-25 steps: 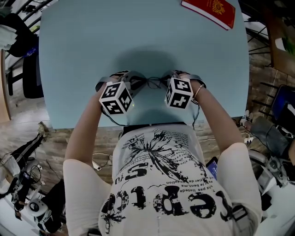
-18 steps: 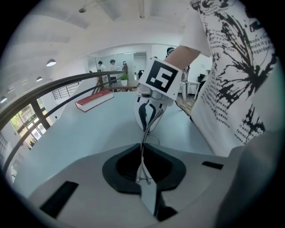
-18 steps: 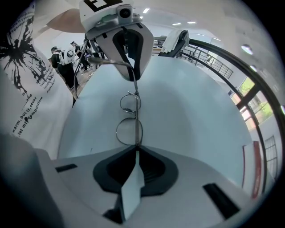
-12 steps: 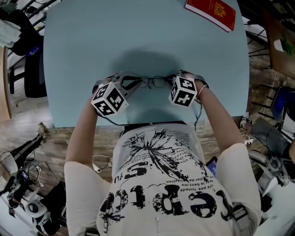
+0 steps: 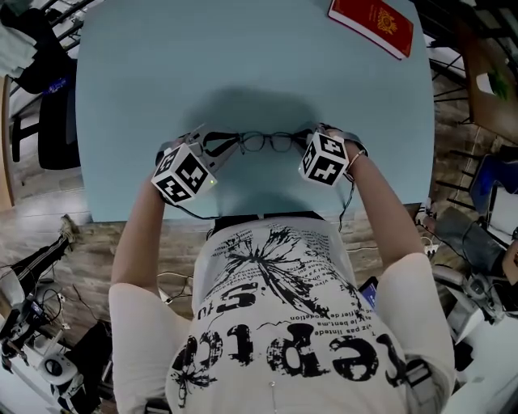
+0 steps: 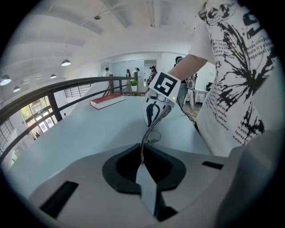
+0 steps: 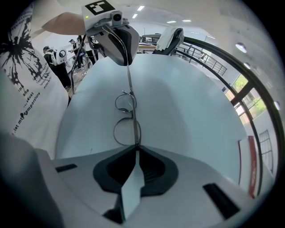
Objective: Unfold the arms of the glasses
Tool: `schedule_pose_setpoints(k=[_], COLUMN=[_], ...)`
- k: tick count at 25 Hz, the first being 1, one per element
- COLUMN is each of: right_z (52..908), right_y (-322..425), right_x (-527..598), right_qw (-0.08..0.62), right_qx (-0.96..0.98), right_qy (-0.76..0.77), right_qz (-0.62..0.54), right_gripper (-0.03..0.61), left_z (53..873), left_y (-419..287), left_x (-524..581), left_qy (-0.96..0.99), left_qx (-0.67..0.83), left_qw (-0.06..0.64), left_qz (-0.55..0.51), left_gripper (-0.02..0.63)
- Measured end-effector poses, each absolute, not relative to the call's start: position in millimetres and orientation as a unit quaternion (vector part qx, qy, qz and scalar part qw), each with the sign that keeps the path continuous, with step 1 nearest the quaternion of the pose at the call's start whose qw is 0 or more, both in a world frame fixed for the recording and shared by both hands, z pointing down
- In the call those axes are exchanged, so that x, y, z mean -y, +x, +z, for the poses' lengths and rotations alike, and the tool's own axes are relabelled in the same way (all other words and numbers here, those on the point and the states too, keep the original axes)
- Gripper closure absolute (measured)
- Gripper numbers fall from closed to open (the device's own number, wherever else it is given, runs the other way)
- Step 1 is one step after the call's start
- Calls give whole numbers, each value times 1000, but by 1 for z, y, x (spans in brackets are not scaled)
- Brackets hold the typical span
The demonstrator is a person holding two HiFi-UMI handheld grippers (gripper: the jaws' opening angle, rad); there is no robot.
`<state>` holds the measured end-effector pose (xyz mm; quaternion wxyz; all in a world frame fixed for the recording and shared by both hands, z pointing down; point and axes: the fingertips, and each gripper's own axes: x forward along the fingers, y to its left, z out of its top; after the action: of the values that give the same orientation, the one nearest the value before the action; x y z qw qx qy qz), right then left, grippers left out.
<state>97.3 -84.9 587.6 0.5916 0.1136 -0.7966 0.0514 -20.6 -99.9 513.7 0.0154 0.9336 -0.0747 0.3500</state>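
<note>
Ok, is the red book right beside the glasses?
No, the red book lies at the far corner of the table, well apart from the glasses.

Nothing here reads for certain. The white shirt (image 5: pixel 283 323) bears big black letters and fine printed lines, too warped to spell out. The red book (image 5: pixel 372 24) shows a gold emblem.

surface: pale blue table (image 5: pixel 243 57) | on it: red book (image 5: pixel 372 26), far corner

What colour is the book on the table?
The book is red with a gold emblem, clearest in the head view.
</note>
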Motion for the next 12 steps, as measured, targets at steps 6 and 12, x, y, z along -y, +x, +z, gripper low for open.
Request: schedule_pose_setpoints(k=[6,12], right_z=[588,582], right_y=[97,98], right_x=[85,87], right_qw=[599,601], right_qx=[790,786], right_qy=[120,137], right_qz=[56,46], right_gripper=[541,508], left_z=[510,510], left_y=[-16,-11], left_x=[100,99], left_qy=[941,944], left_qx=[73,63], left_qw=[12,11], left_qz=[331,325], left_gripper=[583,583])
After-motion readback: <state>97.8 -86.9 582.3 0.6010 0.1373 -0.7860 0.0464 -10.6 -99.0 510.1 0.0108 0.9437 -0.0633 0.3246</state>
